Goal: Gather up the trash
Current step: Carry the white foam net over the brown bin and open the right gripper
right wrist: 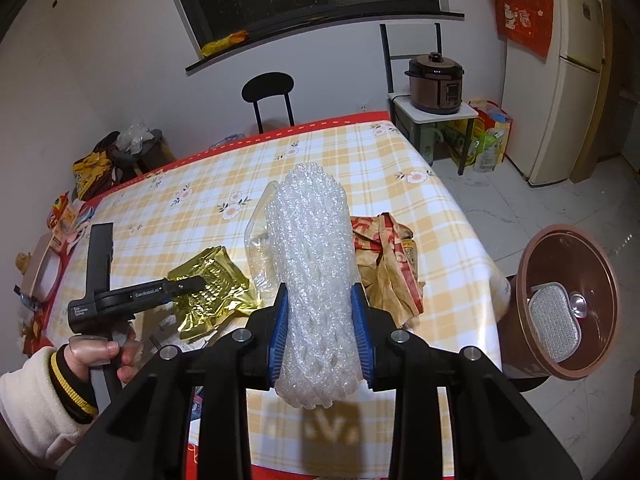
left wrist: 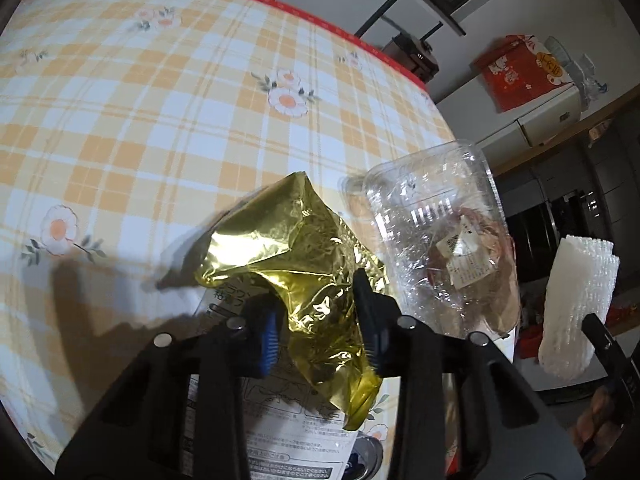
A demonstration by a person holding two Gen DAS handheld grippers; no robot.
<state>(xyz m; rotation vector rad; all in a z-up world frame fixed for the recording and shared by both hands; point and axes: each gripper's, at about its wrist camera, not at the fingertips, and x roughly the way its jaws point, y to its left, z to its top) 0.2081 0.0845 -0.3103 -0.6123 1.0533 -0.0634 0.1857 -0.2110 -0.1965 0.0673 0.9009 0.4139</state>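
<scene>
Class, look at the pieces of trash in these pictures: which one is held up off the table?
The white foam net, clamped in the right hand-held gripper. The gold foil bag, clear plastic box and brown paper wrapper lie on the table.

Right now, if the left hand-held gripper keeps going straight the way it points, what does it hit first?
The gold foil wrapper, already between the left hand-held gripper fingers. Just past it, probably the checked tablecloth; depth is unclear.

On the table (right wrist: 328,148), the foil bag (right wrist: 208,280) lies left of the clear container (right wrist: 256,248), the paper wrapper (right wrist: 390,256) right.
</scene>
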